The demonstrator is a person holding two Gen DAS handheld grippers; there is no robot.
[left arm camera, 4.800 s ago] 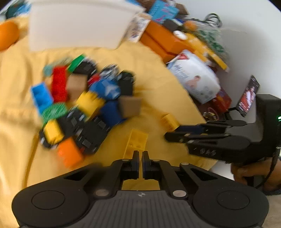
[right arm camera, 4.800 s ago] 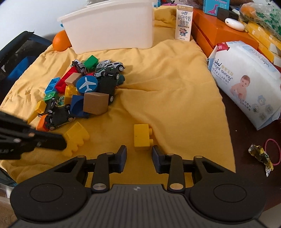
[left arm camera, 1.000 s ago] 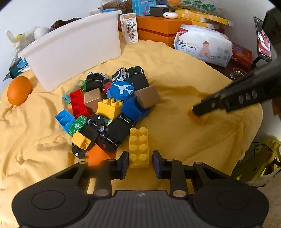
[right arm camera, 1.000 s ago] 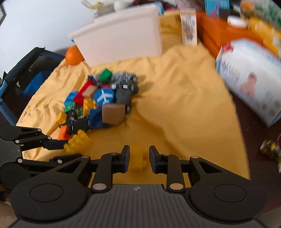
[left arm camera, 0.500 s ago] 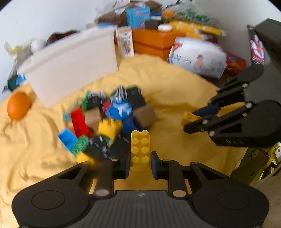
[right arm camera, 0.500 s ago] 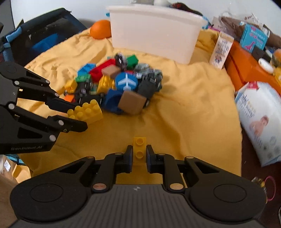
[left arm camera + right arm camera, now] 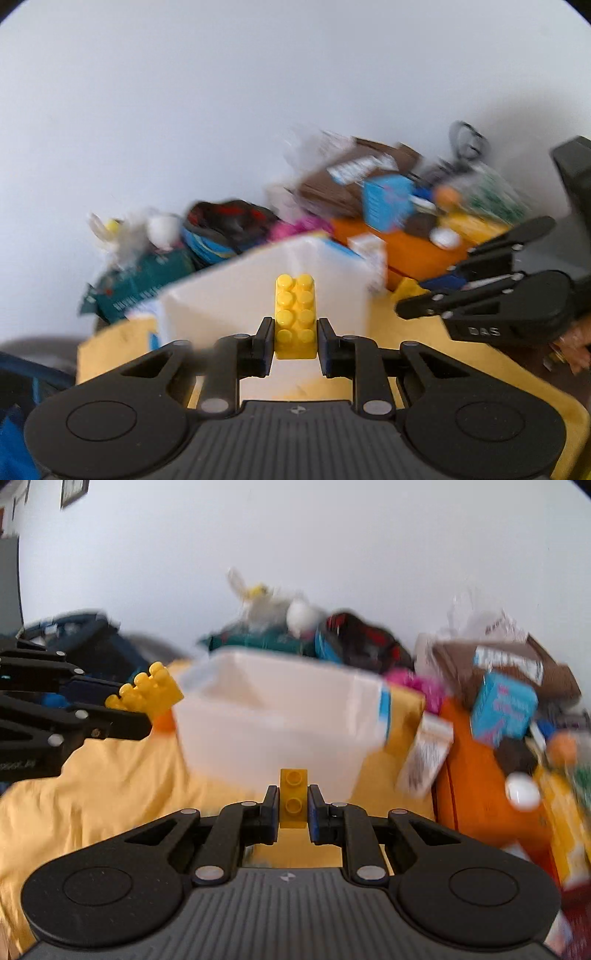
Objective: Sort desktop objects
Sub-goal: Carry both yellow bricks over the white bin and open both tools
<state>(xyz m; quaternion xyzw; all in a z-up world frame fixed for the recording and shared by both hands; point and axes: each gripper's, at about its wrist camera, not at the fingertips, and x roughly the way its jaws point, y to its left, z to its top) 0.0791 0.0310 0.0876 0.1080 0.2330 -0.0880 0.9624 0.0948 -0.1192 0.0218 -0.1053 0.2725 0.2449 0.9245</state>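
My left gripper (image 7: 294, 345) is shut on a long yellow studded brick (image 7: 295, 317), held in the air in front of the white plastic bin (image 7: 229, 295). The same brick shows in the right wrist view (image 7: 147, 692), left of the bin (image 7: 273, 720). My right gripper (image 7: 293, 814) is shut on a small yellow two-stud brick (image 7: 293, 797), held just before the bin's near wall. The right gripper also shows in the left wrist view (image 7: 402, 302) with a bit of yellow brick (image 7: 408, 288). Both views are motion-blurred.
The yellow cloth (image 7: 92, 786) covers the table. An orange box (image 7: 476, 786), a milk carton (image 7: 424, 760), a blue carton (image 7: 502, 709) and bags (image 7: 354, 638) crowd behind and right of the bin. An orange (image 7: 164, 722) lies left of it.
Both grippers have lifted their yellow bricks off the cloth and swung up toward the white bin. The toy pile has dropped out of view.
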